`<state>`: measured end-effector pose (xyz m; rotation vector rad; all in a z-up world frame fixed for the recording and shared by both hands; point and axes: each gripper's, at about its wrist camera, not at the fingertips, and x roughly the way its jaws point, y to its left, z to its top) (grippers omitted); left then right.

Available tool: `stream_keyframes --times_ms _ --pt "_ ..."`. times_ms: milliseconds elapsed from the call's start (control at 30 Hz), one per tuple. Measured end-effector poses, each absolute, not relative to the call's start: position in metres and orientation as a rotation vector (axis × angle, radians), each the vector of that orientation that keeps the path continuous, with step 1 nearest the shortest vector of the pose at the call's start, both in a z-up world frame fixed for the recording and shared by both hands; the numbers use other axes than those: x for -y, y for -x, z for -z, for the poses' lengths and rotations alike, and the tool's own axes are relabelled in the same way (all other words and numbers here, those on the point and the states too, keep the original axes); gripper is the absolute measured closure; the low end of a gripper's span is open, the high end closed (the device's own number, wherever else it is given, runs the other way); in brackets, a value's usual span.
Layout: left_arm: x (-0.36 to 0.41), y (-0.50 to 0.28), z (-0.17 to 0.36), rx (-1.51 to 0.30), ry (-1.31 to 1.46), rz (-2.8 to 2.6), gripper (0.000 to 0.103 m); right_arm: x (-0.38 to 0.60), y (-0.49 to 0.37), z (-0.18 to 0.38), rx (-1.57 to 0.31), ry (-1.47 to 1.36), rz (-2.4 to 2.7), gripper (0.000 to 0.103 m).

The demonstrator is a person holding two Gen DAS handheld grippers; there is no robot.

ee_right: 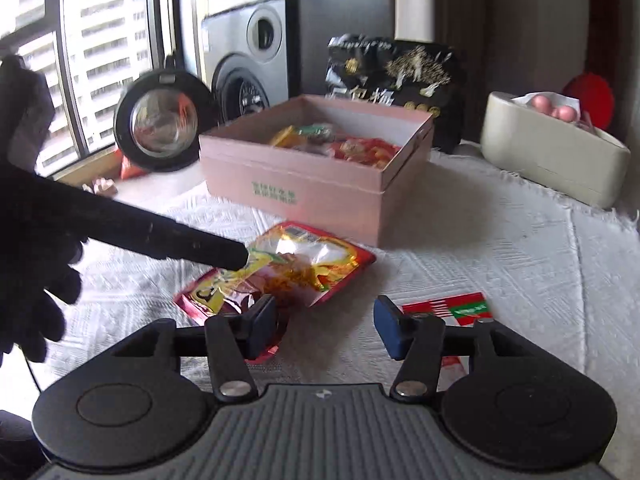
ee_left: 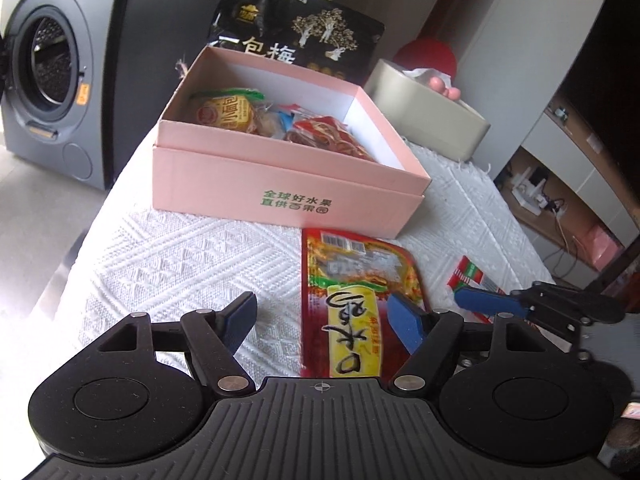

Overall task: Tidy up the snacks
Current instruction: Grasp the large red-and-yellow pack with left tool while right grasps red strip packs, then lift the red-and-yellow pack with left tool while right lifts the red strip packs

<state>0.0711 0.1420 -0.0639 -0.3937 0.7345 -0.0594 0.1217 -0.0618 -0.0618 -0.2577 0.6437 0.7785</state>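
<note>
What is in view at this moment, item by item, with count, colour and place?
Pink box: one, pink, open, far end of the cloth, snack packets inside.
Red-and-yellow snack pouch: one, flat on the cloth in front of the box.
Red-white-green packet: one, on the cloth right of the pouch.
Black bag: one, black with gold print, upright behind the box.
Cream container: one, far right.
White tablecloth: one, covering the table.
Washing machine: one, grey, beyond the table.
Left gripper: open, over the pouch.
Right gripper: open, empty.
</note>
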Motion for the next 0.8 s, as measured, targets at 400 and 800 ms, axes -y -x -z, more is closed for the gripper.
stream_keyframes --times_ms 400,800 --pt "-0.118 -0.088 0.065 -0.726 0.426 0.192 0.034 0.071 -0.117 0.074 -0.651 0.253 -0.742 0.052" --pt "-0.088 -0.086 0.034 -0.676 0.379 0.235 0.076 0.088 -0.116 0.073 -0.668 0.197 -0.743 0.052"
